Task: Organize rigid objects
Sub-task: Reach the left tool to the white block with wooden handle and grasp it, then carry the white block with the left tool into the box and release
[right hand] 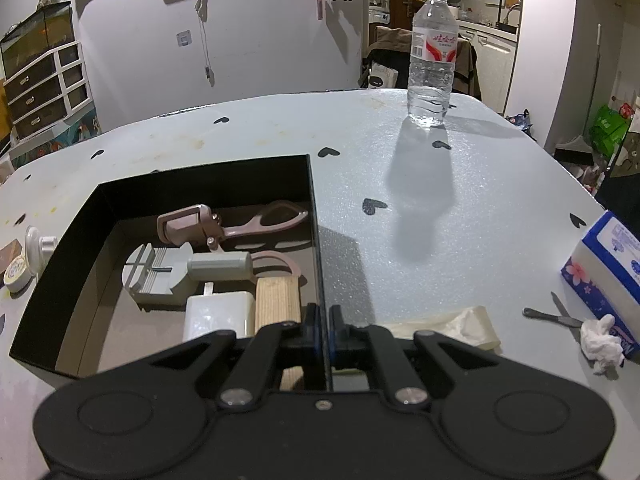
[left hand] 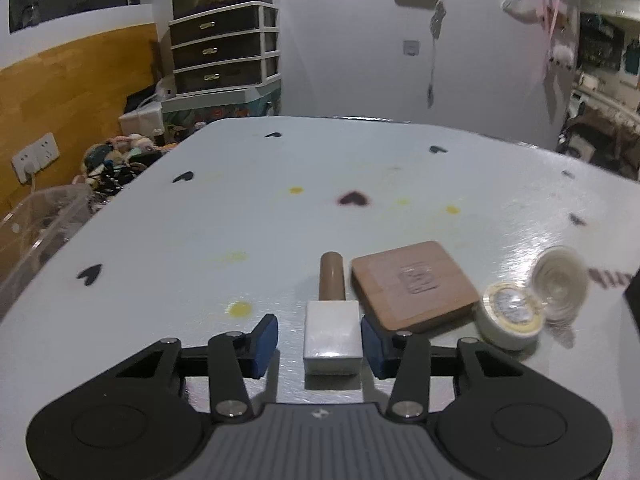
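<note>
While the left gripper (left hand: 319, 338) stands low over the table (left hand: 200, 220), its blue fingers (left hand: 264, 344) are apart and a small bottle (left hand: 332, 328) lies between them, with a white square body near the camera and a brown cap pointing far. The right pad touches or almost touches the white body; the left pad is clearly apart from it. Just to the right of the bottle lies a flat brown square case (left hand: 414, 286), and further right a small round white jar (left hand: 510, 320) with its clear lid (left hand: 560, 284) tilted up beside it; this part is a little blurred. The right gripper (right hand: 323, 330) has its fingers together, clamped on the right wall of a black box (right hand: 64, 248), near the close corner. Inside the box, on the far side, lies a pinkish eyelash curler (right hand: 224, 226). Nearer is a grey tool (right hand: 160, 272) with a round slotted part, and beside it a grey cylinder (right hand: 220, 266). At the near side there is a white charger (right hand: 218, 314) and, to its right, a pale wooden block (right hand: 276, 300). On the table far to the right stands a water bottle (right hand: 432, 60), upright. At the right edge lies a tissue pack (right hand: 604, 276), with a small metal tool (right hand: 554, 314) and a crumpled tissue (right hand: 600, 342) near it. A folded plastic bag (right hand: 452, 326) lies just right of the gripper.
</note>
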Available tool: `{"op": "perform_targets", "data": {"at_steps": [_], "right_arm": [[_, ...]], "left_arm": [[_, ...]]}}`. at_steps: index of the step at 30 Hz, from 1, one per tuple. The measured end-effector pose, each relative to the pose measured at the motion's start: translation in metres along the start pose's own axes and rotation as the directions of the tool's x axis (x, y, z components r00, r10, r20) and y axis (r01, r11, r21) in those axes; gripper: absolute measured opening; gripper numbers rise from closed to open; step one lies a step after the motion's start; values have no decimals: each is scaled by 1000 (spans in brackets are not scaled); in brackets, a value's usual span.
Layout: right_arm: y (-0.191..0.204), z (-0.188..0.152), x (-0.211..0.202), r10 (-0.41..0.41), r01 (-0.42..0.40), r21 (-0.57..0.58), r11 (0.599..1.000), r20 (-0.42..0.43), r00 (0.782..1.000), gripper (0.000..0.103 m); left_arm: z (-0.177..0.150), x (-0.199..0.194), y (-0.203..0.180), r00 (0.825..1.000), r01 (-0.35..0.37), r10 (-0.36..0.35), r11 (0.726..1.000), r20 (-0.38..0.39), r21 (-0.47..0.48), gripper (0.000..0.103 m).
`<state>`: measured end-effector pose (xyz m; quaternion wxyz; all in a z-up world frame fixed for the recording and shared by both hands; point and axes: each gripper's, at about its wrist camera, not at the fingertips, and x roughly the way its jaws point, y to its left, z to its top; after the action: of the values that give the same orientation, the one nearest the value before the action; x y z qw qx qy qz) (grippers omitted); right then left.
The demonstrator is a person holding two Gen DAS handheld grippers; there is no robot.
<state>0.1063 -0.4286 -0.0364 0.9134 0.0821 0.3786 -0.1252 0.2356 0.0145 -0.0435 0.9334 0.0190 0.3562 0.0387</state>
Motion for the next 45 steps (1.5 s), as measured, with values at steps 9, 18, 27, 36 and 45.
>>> {"op": "perform_targets", "data": {"at_steps": [9,18,27,36,45], "right_arm": [[-1,0,0,2,-2,1,1000,-1,1000,5],[0,0,0,2,-2,-2,1000,0,1000,5],[-2,-1,-1,10,-10,0,1000,5,1000,5],[-4,-2,-2,21,-21,3,1000,11,1000,4],[-4,-1,-2,30,-30,3,1000,14,999,4]], "left_arm": [[4,13,1,1000,25,-25,1000,-17,-14,32],[19,-22,4,989,108,-93,986,118,-130,32],[40,-64,-61,889,433,-426,901,171,-9,32],[38,-73,-168,751,631,-660,720,8,288,32],[6,-71,-250,679,724,-685,565,-265,394,32]]}}
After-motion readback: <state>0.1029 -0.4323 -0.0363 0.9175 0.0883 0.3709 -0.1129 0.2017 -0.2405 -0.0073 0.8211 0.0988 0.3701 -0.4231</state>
